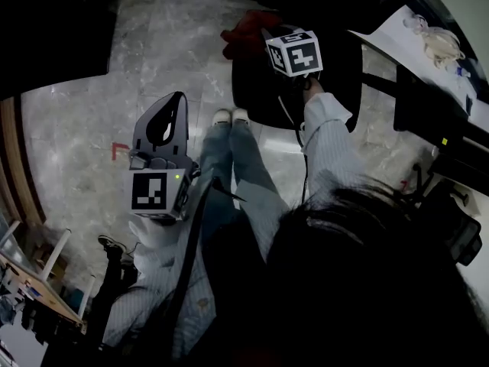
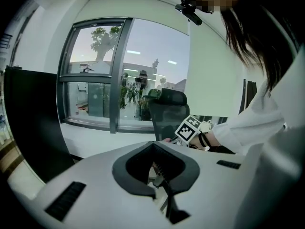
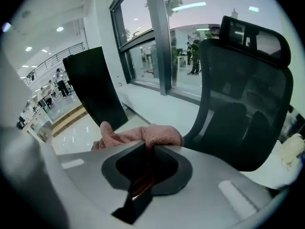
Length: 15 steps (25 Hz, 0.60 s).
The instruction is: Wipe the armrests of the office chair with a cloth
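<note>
Two grippers show, and only one carries anything. The right gripper (image 3: 146,148) has its jaws pressed together on a pink cloth (image 3: 143,136), which bunches up just past the jaw tips and spills to their left. The office chair (image 3: 243,94) stands close ahead and to the right of this gripper, its dark mesh back upright just beyond the cloth. Whether the cloth touches any part of the chair cannot be told. In the head view the cloth sits at the chair's edge, just beyond this gripper's marker cube (image 1: 294,52). The left gripper (image 2: 153,147) is well apart from the chair, its jaws closed tip to tip with nothing between them. Ahead of it and slightly to the right are the chair and the right gripper's cube. Below it lies the grey stone floor (image 1: 76,128).
</note>
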Motion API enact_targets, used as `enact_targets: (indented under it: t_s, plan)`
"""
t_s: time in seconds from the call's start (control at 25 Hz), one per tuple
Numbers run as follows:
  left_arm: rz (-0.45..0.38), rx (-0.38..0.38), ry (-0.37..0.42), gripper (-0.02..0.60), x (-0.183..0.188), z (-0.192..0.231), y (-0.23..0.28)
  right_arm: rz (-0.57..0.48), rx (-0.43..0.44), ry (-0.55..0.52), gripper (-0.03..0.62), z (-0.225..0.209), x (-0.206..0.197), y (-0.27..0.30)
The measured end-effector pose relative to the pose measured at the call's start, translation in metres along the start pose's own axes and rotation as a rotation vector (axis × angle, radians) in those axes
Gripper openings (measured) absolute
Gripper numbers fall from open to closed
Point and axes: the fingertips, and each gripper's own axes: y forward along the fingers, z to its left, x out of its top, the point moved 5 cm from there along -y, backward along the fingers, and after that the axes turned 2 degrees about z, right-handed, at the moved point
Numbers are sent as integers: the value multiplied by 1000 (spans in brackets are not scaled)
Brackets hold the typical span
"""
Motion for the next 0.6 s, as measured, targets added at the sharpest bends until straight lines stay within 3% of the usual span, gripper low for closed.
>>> enact_targets:
  t_s: [0.24, 0.6]
  plan:
    - [-5, 31, -9, 4, 0, 12, -7, 7, -4, 4, 26, 0, 4, 0]
    - [-53, -34, 32, 4, 19, -13, 5, 15, 144, -29, 26, 73, -84, -70]
